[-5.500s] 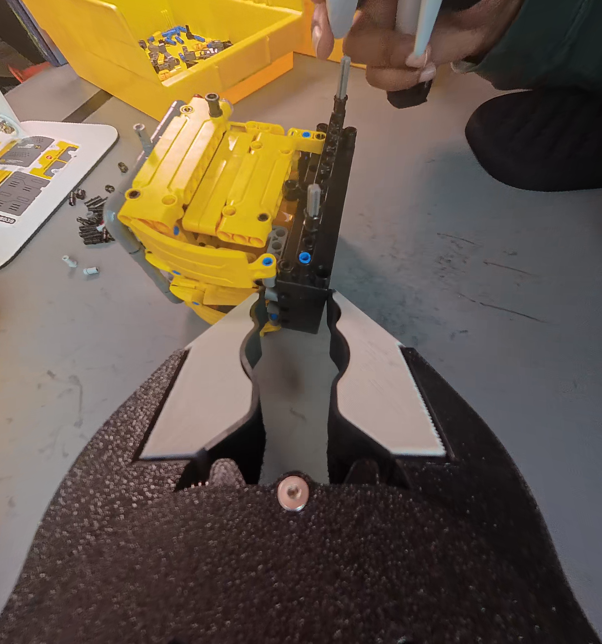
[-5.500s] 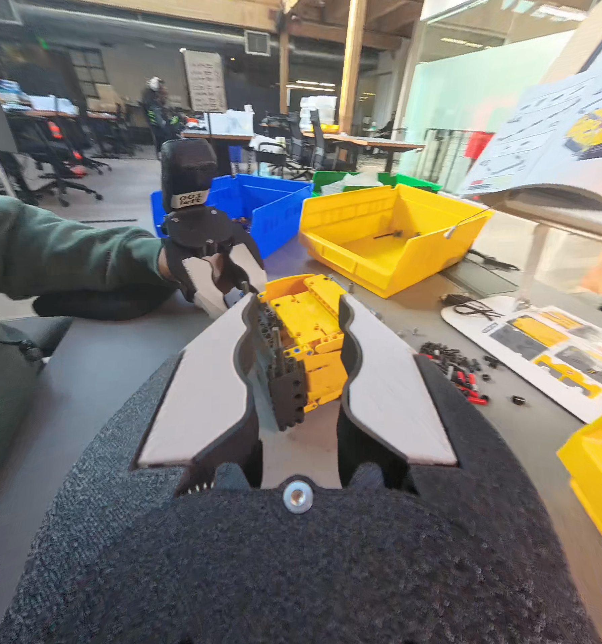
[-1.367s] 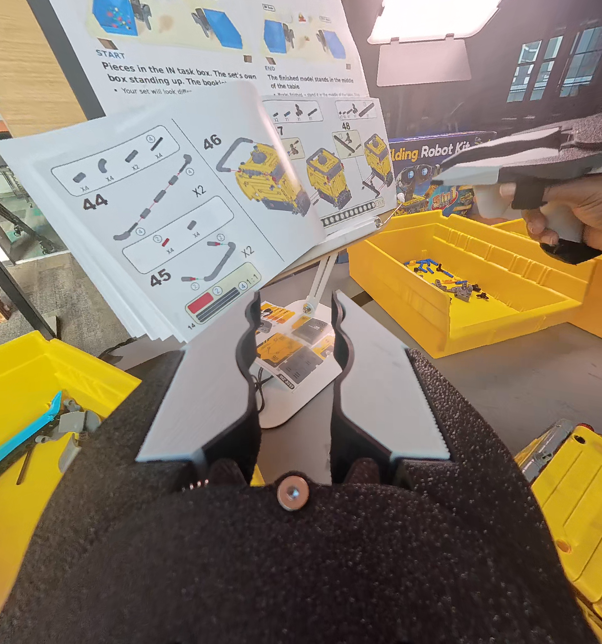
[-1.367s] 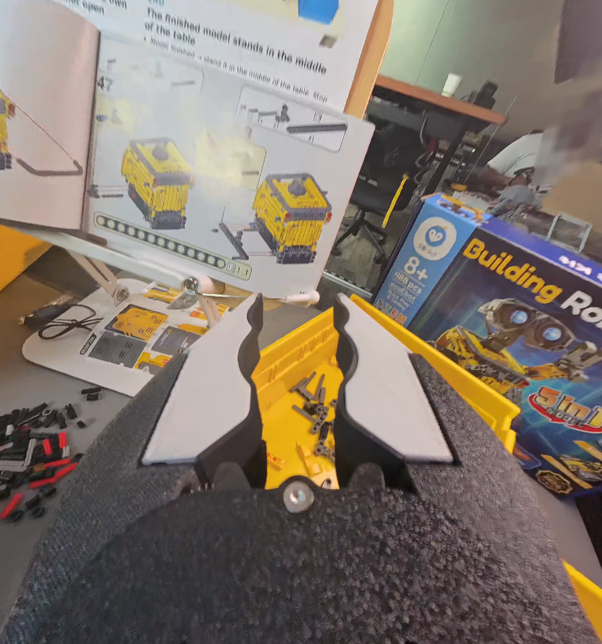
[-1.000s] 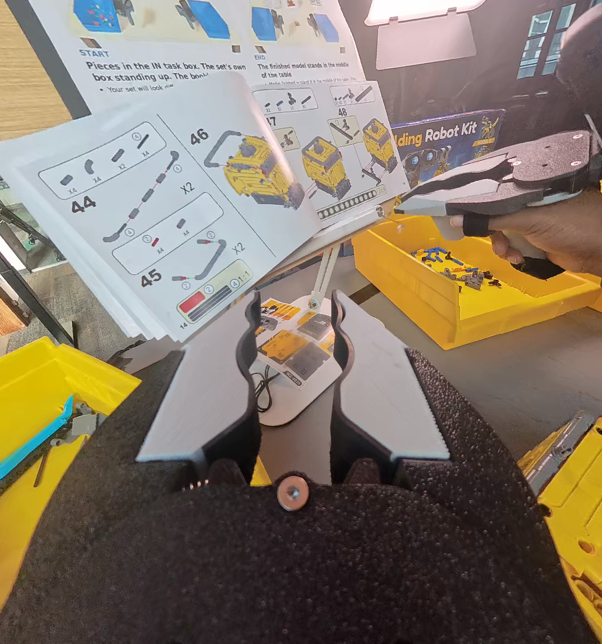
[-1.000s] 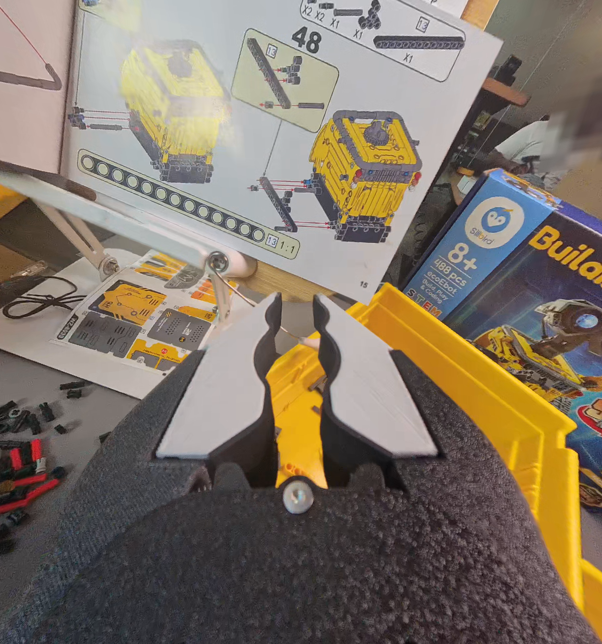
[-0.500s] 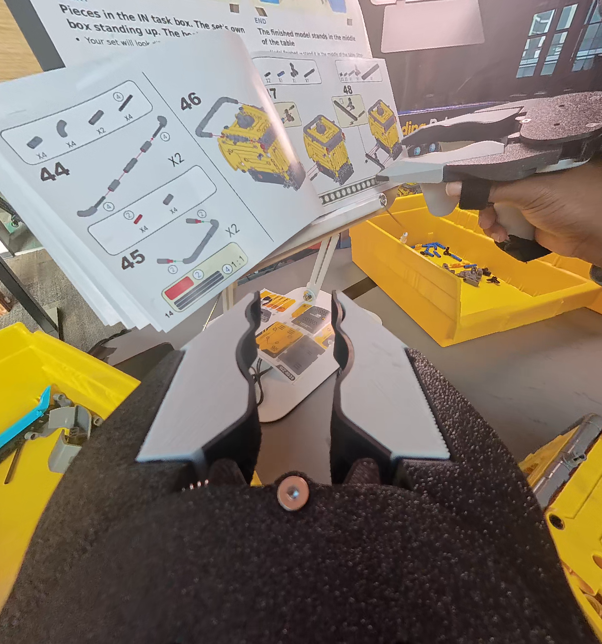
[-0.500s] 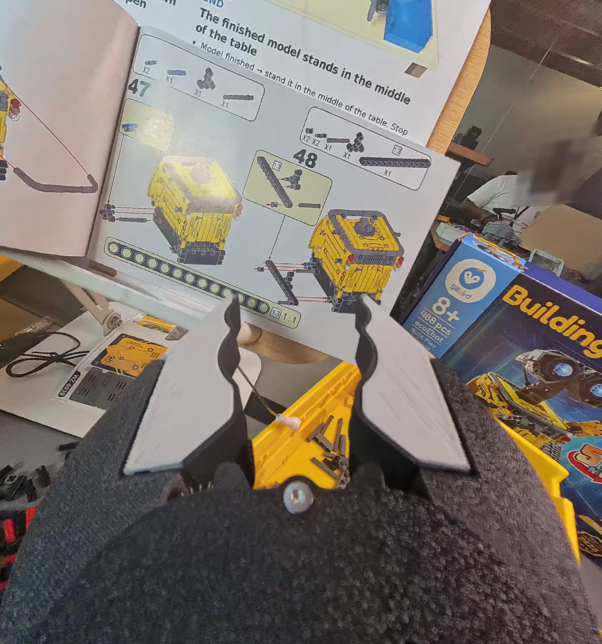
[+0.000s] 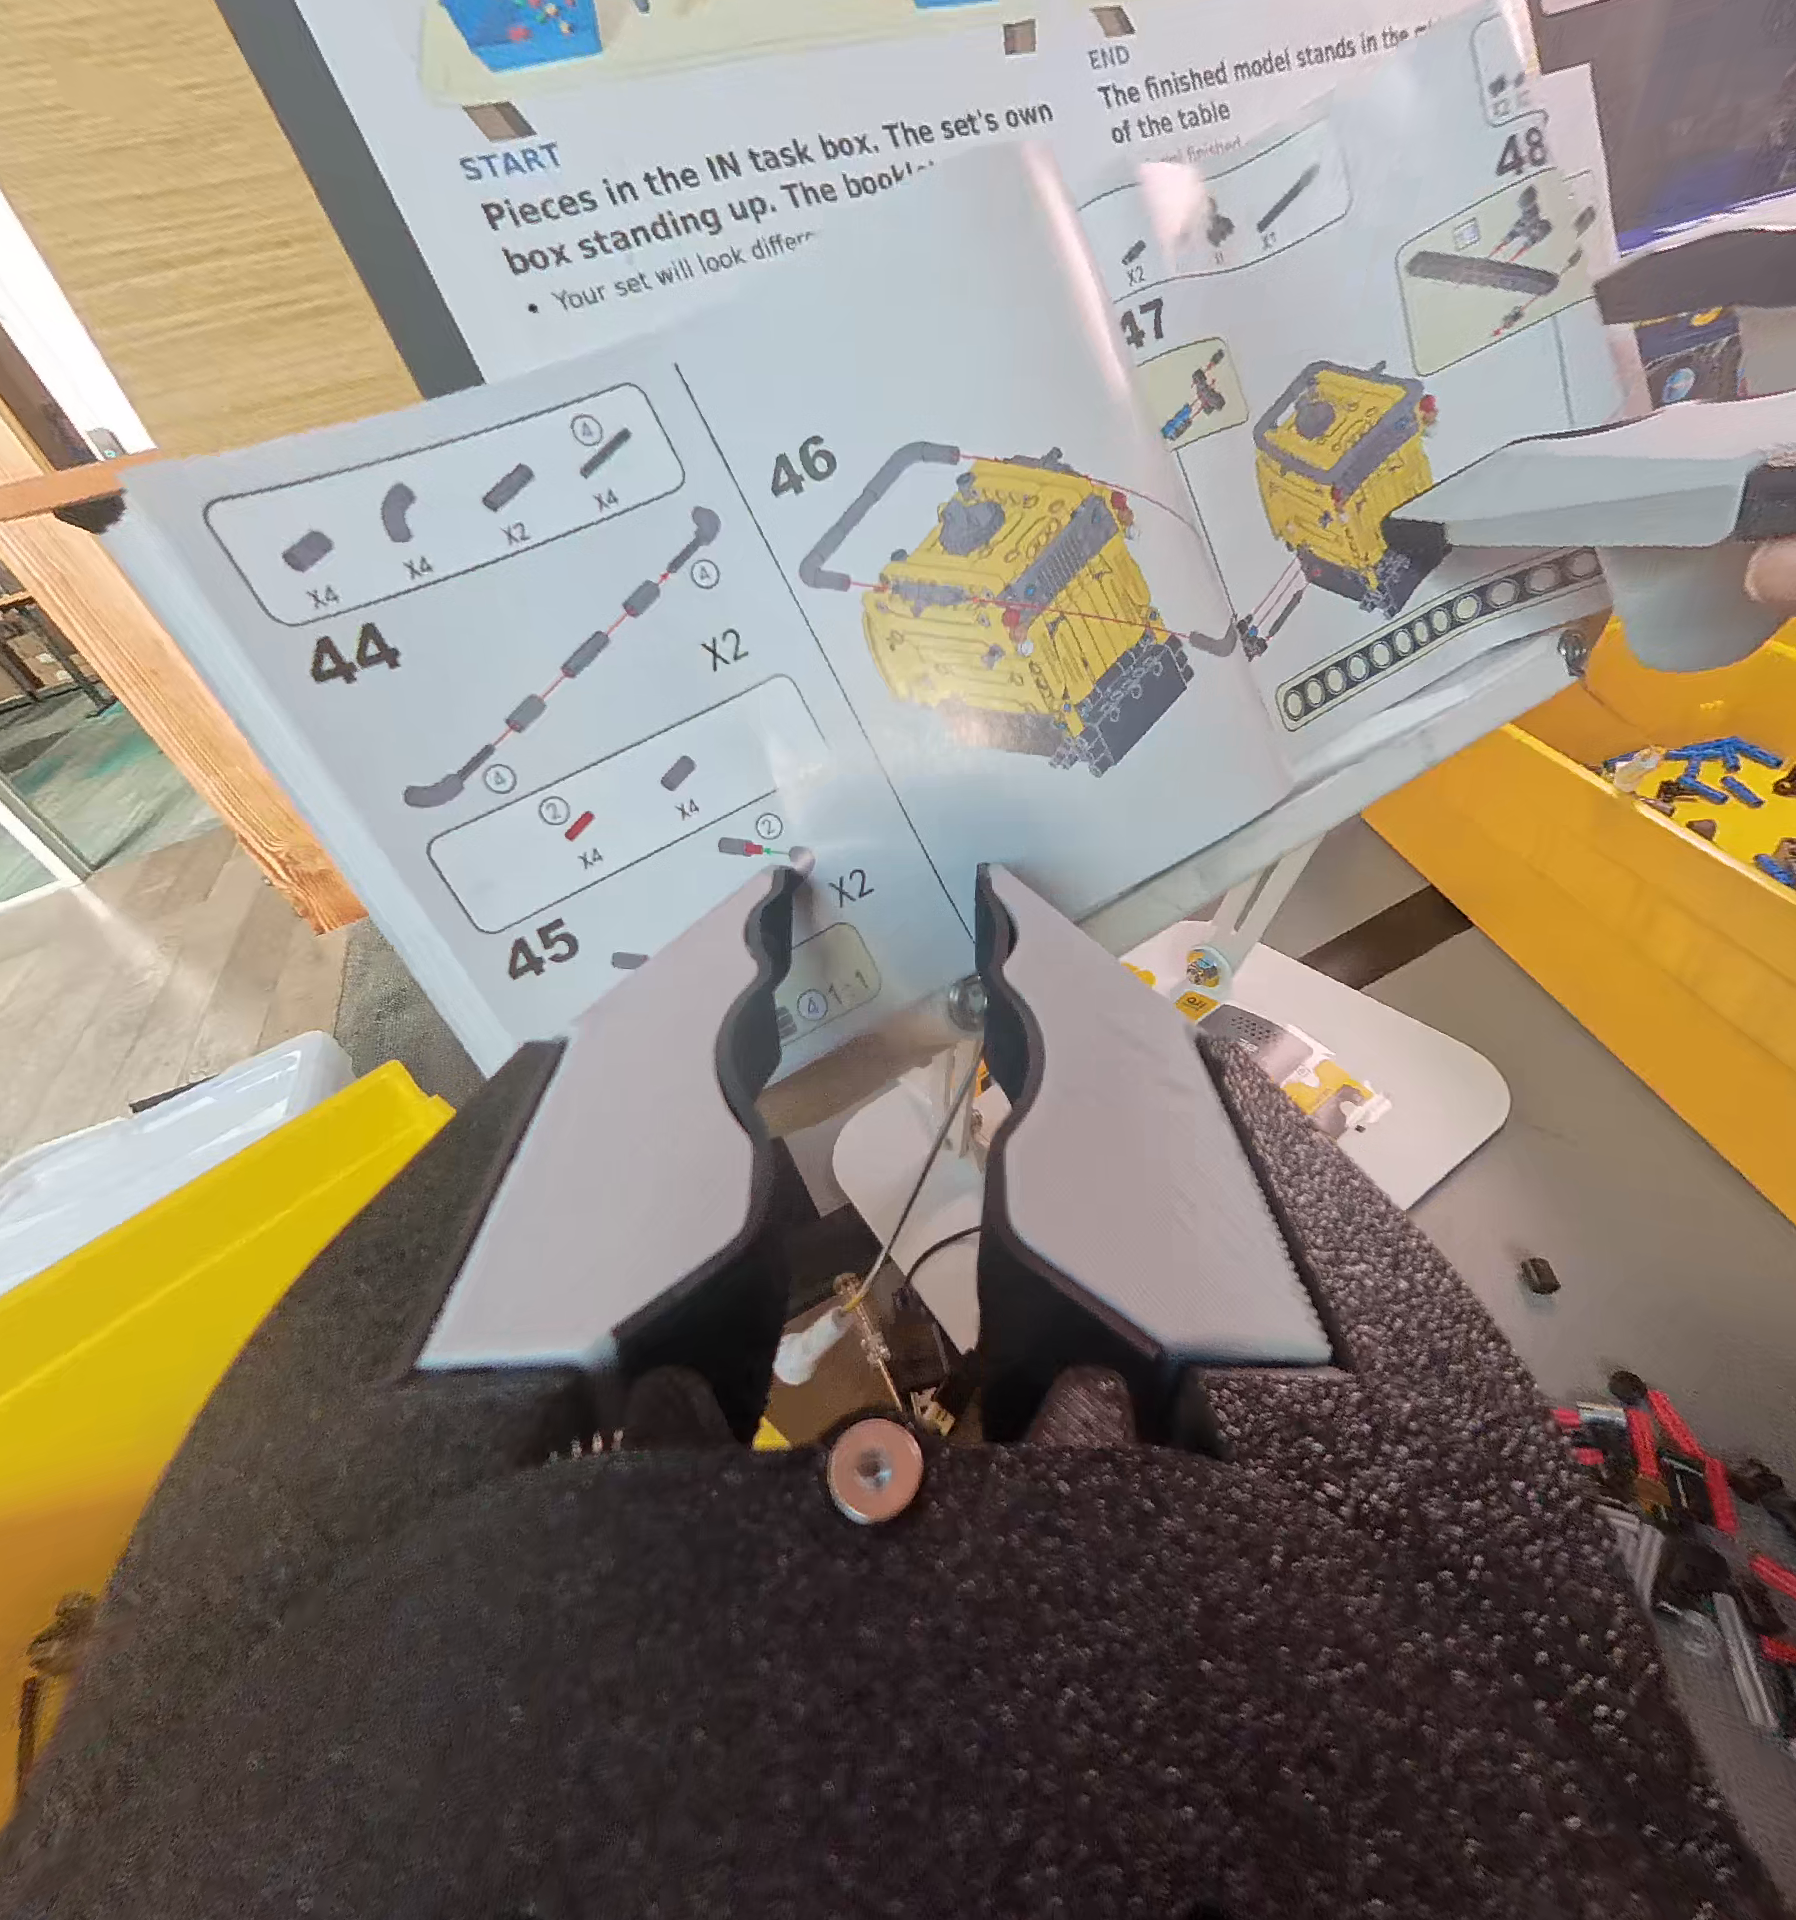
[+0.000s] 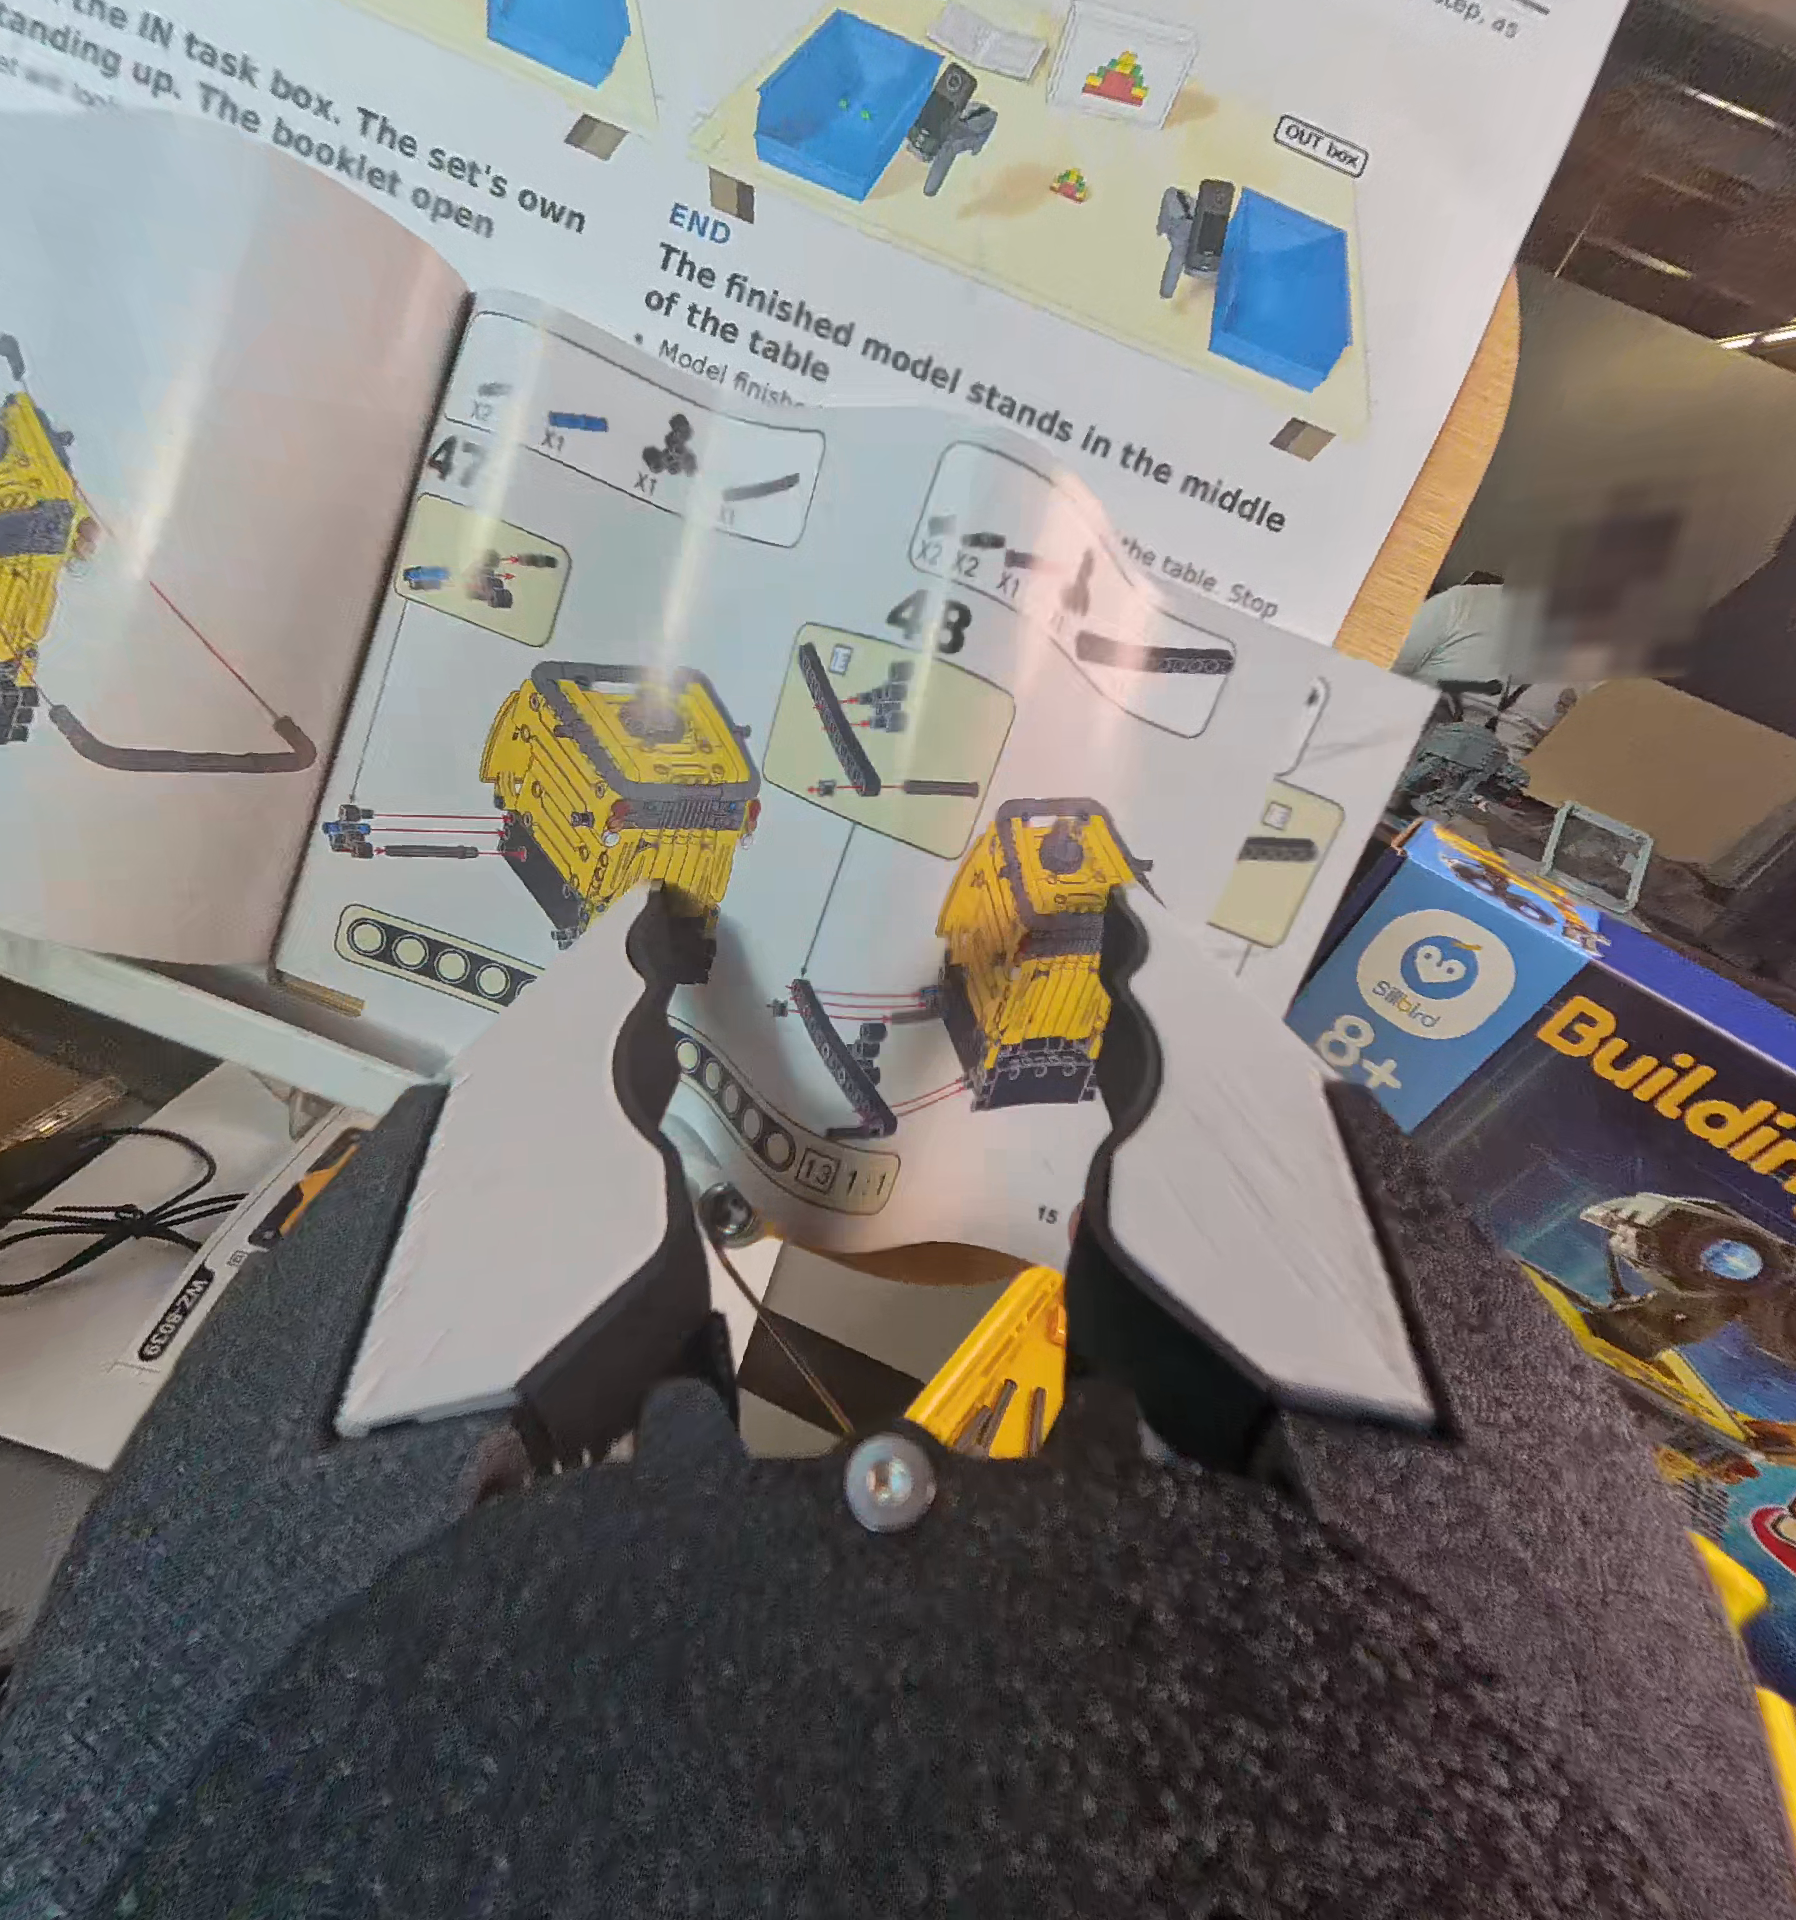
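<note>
An open instruction booklet [image 9: 977,644] stands on a white book stand [image 9: 1393,1101]. My left gripper [image 9: 883,883] is open and empty, with its tips at the lower edge of the booklet's left page. My right gripper [image 10: 889,914] is wide open and empty, close in front of the right page [image 10: 873,748], which bows and lifts off the page behind it. In the left wrist view the right gripper [image 9: 1559,499] comes in from the right, held by a hand, with one finger against that page.
A large printed poster [image 10: 977,156] stands behind the booklet. A yellow bin [image 9: 1652,966] with small parts is to the right, another yellow bin [image 9: 146,1330] to the left. A blue kit box [image 10: 1621,1122] stands at right. Loose black and red pieces [image 9: 1704,1517] lie on the grey table.
Both grippers have moved closer to the booklet. My right gripper closed part-way, then opened wide. The right page now bows and lifts.
</note>
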